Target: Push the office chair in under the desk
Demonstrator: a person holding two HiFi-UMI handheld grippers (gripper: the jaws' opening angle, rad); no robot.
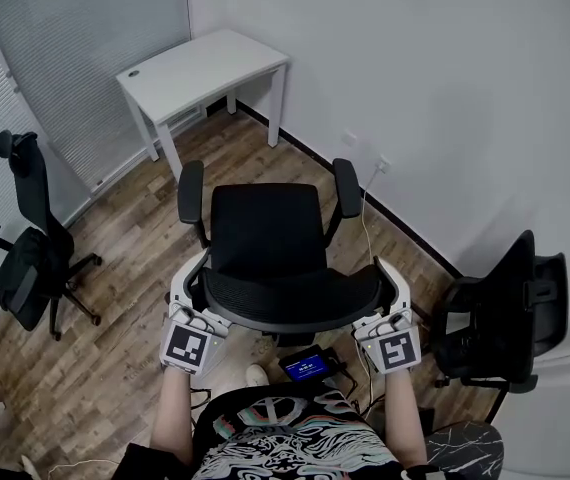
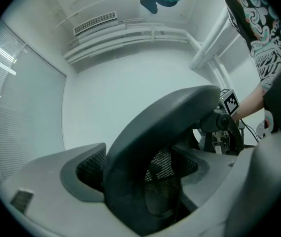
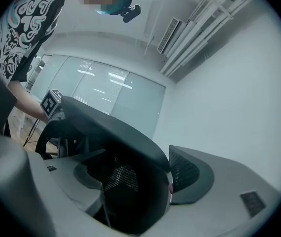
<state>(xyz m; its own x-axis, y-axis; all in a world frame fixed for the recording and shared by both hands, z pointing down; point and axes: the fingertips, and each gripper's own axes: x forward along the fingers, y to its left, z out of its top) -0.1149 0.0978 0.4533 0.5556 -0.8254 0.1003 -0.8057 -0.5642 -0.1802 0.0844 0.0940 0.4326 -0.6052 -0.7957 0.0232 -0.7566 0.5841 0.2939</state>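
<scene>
A black office chair (image 1: 265, 238) stands on the wood floor with its seat facing the white desk (image 1: 200, 68), which is about a chair's length away in the far corner. I stand behind the chair. My left gripper (image 1: 191, 286) holds the left end of the curved backrest (image 1: 295, 303), and my right gripper (image 1: 392, 286) holds the right end. In the left gripper view the backrest's thick rim (image 2: 145, 147) fills the gap of the left gripper (image 2: 140, 181). In the right gripper view the rim (image 3: 125, 132) and mesh sit inside the right gripper (image 3: 130, 181), with the right pad against the rim's edge.
A second black chair (image 1: 25, 258) stands at the left by the blinds. A third chair (image 1: 510, 308) leans at the right wall. A small device with a blue screen (image 1: 307, 366) and cables lie on the floor by my feet. A cord runs to a wall socket (image 1: 383, 165).
</scene>
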